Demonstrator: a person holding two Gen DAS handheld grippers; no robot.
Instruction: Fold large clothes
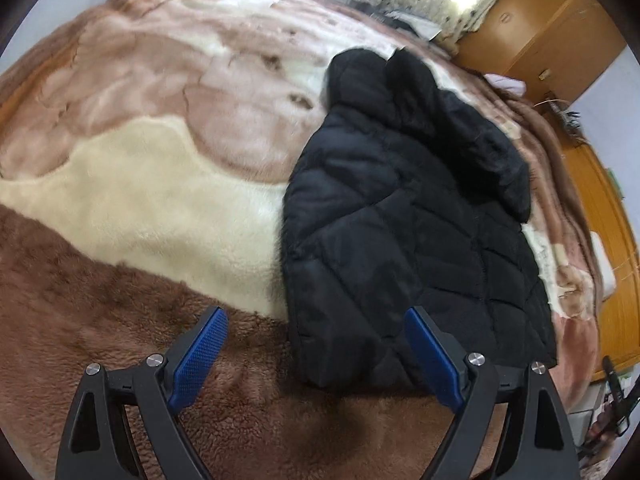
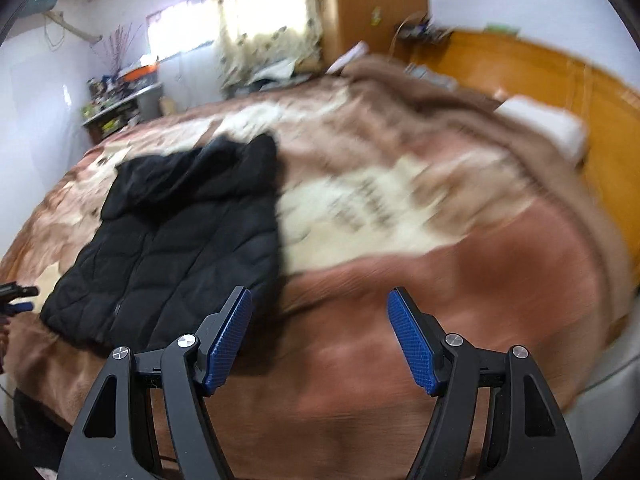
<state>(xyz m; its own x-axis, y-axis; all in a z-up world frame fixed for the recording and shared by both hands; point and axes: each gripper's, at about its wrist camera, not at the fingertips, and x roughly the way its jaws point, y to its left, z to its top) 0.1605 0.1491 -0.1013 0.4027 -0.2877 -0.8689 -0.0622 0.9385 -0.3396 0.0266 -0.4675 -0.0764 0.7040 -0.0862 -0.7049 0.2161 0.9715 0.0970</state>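
A black quilted hooded jacket (image 1: 400, 220) lies flat on the bed, hood toward the far side and hem toward me. My left gripper (image 1: 316, 314) hovers open over the jacket's near left hem corner; its right finger (image 1: 434, 356) overlaps the hem in the picture and nothing is pinched. In the right wrist view the same jacket (image 2: 172, 248) lies to the left. My right gripper (image 2: 320, 292) is open above the bare blanket beside the jacket's near right corner, its left finger (image 2: 228, 340) just over the hem edge. The left gripper's tip (image 2: 18, 296) shows at the far left.
A plush brown, pink and cream blanket (image 1: 140, 200) covers the whole bed. A wooden headboard (image 2: 520, 80) and a white pillow (image 2: 548, 124) stand at the right. A wooden wardrobe (image 1: 552, 28), a curtained window (image 2: 264, 20) and a cluttered shelf (image 2: 120, 108) stand beyond the bed.
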